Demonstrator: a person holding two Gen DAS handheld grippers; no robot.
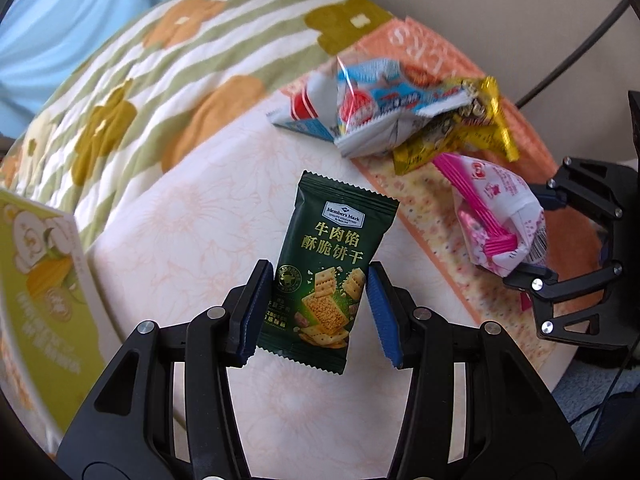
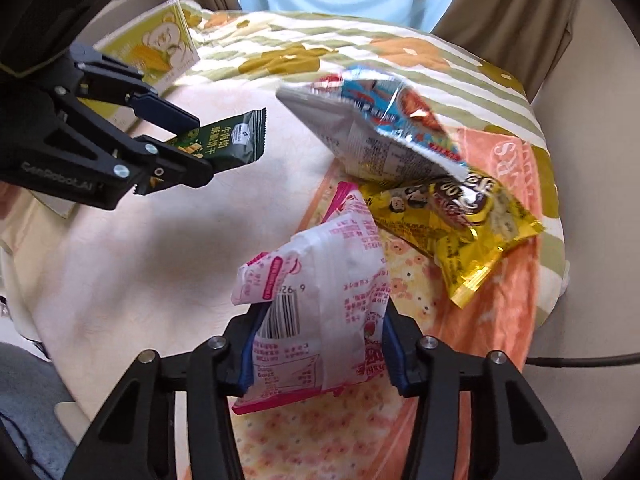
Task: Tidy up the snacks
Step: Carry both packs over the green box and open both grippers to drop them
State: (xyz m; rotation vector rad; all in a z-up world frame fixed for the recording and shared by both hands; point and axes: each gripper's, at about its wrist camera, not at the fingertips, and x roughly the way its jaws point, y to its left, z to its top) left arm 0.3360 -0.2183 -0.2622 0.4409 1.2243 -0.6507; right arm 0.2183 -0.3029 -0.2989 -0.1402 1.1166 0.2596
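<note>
My left gripper [image 1: 318, 290] is shut on a dark green cracker packet [image 1: 328, 264] and holds it above the pale bed cover; it also shows in the right wrist view [image 2: 224, 140]. My right gripper [image 2: 320, 344] is shut on a pink and white snack bag [image 2: 320, 280], which also shows in the left wrist view [image 1: 500, 216]. A blue and white snack bag [image 2: 380, 132] lies on a yellow snack bag [image 2: 460, 224] on the orange towel [image 2: 516, 280].
A green and yellow box [image 1: 36, 280] stands at the left, also visible in the right wrist view [image 2: 160, 48]. A flowered striped quilt [image 1: 160, 72] covers the far side. A black cable [image 2: 580, 360] runs at the right edge.
</note>
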